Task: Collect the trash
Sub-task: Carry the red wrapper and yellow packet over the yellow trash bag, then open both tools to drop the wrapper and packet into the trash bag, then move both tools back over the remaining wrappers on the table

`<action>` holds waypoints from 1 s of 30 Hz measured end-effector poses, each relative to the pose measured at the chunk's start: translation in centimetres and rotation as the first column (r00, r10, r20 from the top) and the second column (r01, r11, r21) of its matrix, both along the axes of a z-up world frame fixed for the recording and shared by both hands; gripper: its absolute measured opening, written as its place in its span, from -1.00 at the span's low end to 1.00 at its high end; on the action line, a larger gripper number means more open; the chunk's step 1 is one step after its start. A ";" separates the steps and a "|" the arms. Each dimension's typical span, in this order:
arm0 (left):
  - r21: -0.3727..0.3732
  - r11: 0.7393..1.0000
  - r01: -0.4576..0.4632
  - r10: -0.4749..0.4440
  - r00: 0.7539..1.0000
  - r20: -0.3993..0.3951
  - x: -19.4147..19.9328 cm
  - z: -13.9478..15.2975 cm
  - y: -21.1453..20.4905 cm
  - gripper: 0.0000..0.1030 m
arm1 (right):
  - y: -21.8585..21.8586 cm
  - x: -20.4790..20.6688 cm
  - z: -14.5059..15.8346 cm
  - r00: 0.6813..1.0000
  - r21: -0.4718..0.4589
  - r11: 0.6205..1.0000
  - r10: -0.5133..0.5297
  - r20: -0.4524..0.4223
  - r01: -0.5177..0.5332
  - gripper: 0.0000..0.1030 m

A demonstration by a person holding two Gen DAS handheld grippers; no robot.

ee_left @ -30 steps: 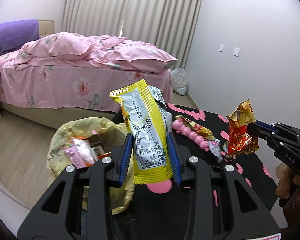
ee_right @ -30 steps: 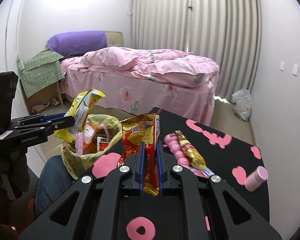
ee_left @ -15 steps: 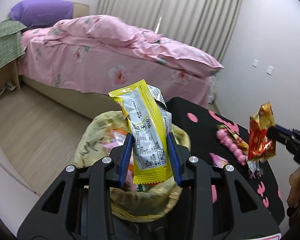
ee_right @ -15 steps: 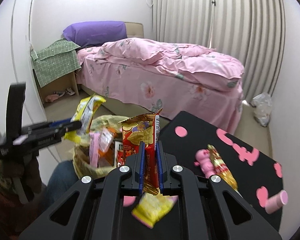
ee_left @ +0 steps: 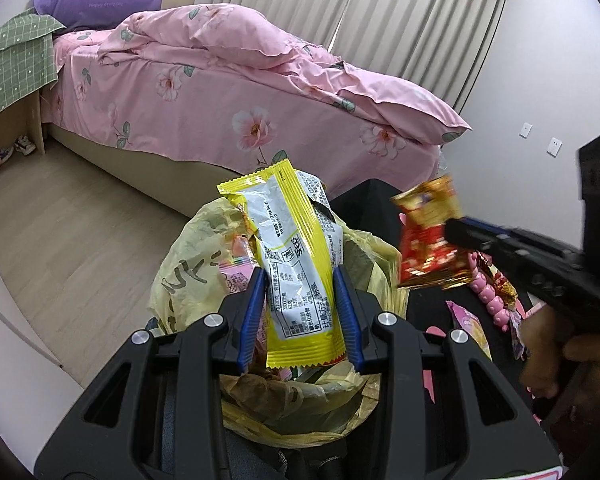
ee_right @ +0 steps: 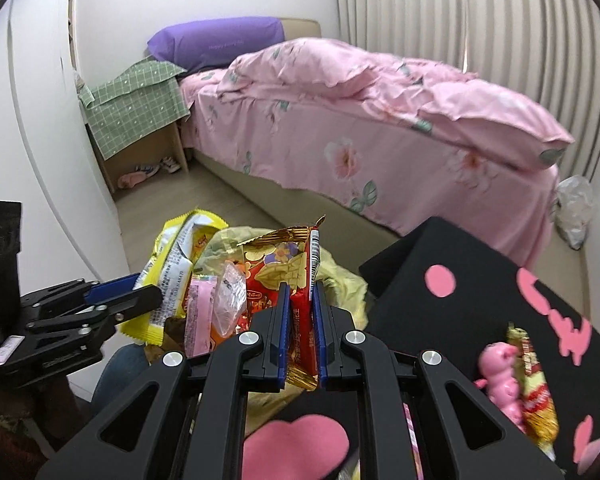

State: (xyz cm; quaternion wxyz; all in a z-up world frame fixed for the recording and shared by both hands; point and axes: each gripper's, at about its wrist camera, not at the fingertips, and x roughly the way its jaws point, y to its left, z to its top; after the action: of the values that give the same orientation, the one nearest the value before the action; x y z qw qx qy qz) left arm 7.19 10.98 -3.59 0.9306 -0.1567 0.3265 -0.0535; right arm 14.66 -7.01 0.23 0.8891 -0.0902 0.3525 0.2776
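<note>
My left gripper (ee_left: 300,292) is shut on a yellow and silver snack wrapper (ee_left: 292,256) and holds it upright over the open yellow trash bag (ee_left: 188,264). My right gripper (ee_right: 301,312) is shut on a red and gold wrapper (ee_right: 288,264), just above the bag's (ee_right: 340,276) right rim. In the left wrist view the red wrapper (ee_left: 428,236) and right gripper (ee_left: 464,236) come in from the right. In the right wrist view the left gripper (ee_right: 140,292) and yellow wrapper (ee_right: 172,272) are at the left. The bag holds several wrappers.
A black table with pink spots (ee_right: 480,280) stands right of the bag, with a pink toy (ee_right: 500,376) and a red-yellow wrapper (ee_right: 532,384) on it. A pink bed (ee_left: 228,92) lies beyond. A green-cloth bedside stand (ee_right: 136,112) is at the far left.
Both grippers have moved left from the table to above the trash bag, each still holding its wrapper. The right gripper has closed in beside the left one.
</note>
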 end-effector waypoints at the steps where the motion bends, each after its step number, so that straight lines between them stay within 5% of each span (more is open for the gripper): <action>1: -0.007 1.000 -0.001 0.001 1.000 0.000 0.2 -0.2 0.1 -0.35 | 0.1 0.2 -0.3 1.000 0.001 1.000 0.004 -0.007 -0.004 -0.78; 17: -0.054 0.999 0.003 -0.007 0.997 -0.073 3.6 -2.4 -0.1 -0.22 | 0.7 3.1 -3.7 0.994 0.073 0.997 0.026 -0.108 -0.018 -0.77; 22: -0.094 0.995 -0.022 0.019 0.999 -0.034 3.4 -1.4 0.7 -0.06 | 0.7 3.1 -4.0 0.991 0.079 0.997 0.014 -0.130 -0.004 -0.32; 30: -0.103 0.994 -0.040 0.037 0.999 -0.031 2.3 -0.5 0.7 -0.01 | -0.7 1.8 -2.5 0.994 0.060 0.998 -0.003 -0.110 0.010 -0.28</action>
State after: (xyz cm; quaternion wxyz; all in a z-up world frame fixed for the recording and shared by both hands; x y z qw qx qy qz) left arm 9.53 11.72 -4.04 0.9173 -0.2115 0.3337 -0.0502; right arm 16.45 -7.66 -2.28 0.8716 -0.0467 0.3925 0.2900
